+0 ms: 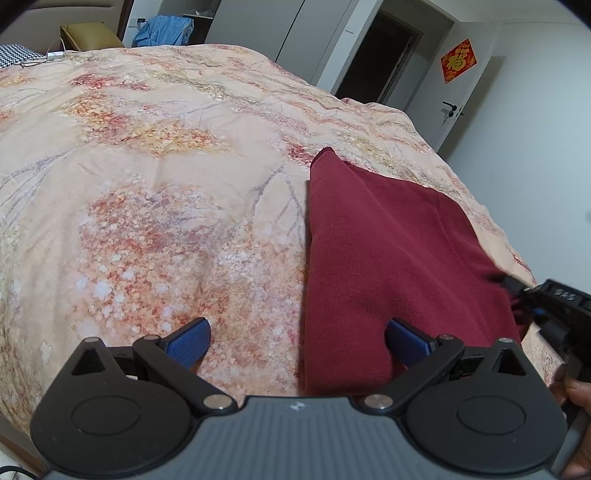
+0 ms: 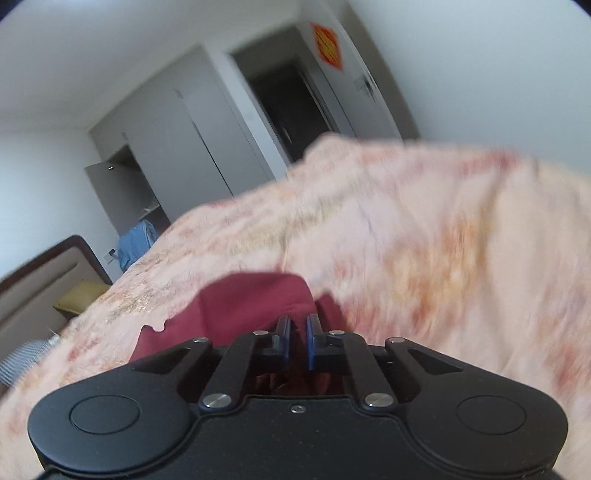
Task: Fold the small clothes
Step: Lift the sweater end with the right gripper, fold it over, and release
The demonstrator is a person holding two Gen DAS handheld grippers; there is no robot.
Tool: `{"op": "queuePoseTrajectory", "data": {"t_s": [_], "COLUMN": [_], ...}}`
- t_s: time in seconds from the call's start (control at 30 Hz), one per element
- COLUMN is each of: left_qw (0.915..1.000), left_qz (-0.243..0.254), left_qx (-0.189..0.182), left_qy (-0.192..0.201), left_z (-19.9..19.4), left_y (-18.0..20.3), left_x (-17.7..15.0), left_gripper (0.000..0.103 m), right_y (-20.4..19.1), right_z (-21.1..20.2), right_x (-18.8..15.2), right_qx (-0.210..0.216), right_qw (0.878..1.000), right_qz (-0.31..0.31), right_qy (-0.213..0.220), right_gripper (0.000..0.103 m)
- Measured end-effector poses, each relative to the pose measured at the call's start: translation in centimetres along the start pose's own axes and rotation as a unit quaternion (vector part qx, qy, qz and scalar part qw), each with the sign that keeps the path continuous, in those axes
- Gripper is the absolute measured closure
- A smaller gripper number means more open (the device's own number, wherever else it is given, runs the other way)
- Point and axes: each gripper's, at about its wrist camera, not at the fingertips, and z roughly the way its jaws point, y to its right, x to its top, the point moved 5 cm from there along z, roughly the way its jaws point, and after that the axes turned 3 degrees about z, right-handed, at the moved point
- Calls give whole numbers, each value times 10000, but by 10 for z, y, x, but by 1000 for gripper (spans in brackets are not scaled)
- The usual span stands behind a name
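A dark red knit garment (image 1: 388, 258) lies folded into a long strip on the floral bedspread (image 1: 147, 184). My left gripper (image 1: 297, 338) is open wide just above the near end of the strip. Its right pad hangs over the red cloth, its left pad over the bedspread, and the garment's left edge runs between them. My right gripper (image 1: 517, 291) comes in from the right edge and pinches the garment's right corner. In the right wrist view the right gripper (image 2: 298, 332) has its blue pads almost together, with the red garment (image 2: 251, 299) bunched at their tips.
The bedspread (image 2: 443, 240) covers the whole bed, which drops off at the far right edge. Beyond it are a dark doorway (image 1: 376, 62), a white door with a red decoration (image 1: 458, 61), blue clothing (image 1: 162, 31) and a yellow cushion (image 1: 88, 37). A hand (image 1: 576, 398) grips the right gripper.
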Motion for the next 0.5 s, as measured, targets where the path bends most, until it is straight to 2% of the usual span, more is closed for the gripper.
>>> {"op": "queuePoseTrajectory", "data": {"t_s": [0.07,0.2,0.33,0.5], "left_qw": [10000,10000,10000,10000], "left_qz": [7,61,51,38], "left_qx": [21,38,29,34], "left_qy": [2,-4,-5,9], "left_z": [0,0,0,-1], "left_y": [1,3,3,3], "left_x": [0,-1,-2,-3], "left_gripper": [0,0,0,0], "right_y": [5,21,19,6], "right_z": [-4,2,-4,-12], "right_x": [-3,-22,-28,-19], "right_qx": [-41,-253,-328,-541], "right_qw": [10000,9993,9993,9982], "right_qz": [-17,132,62,-257], "right_qy": [29,-250,-169,15], "right_gripper": [95,95,93,82]}}
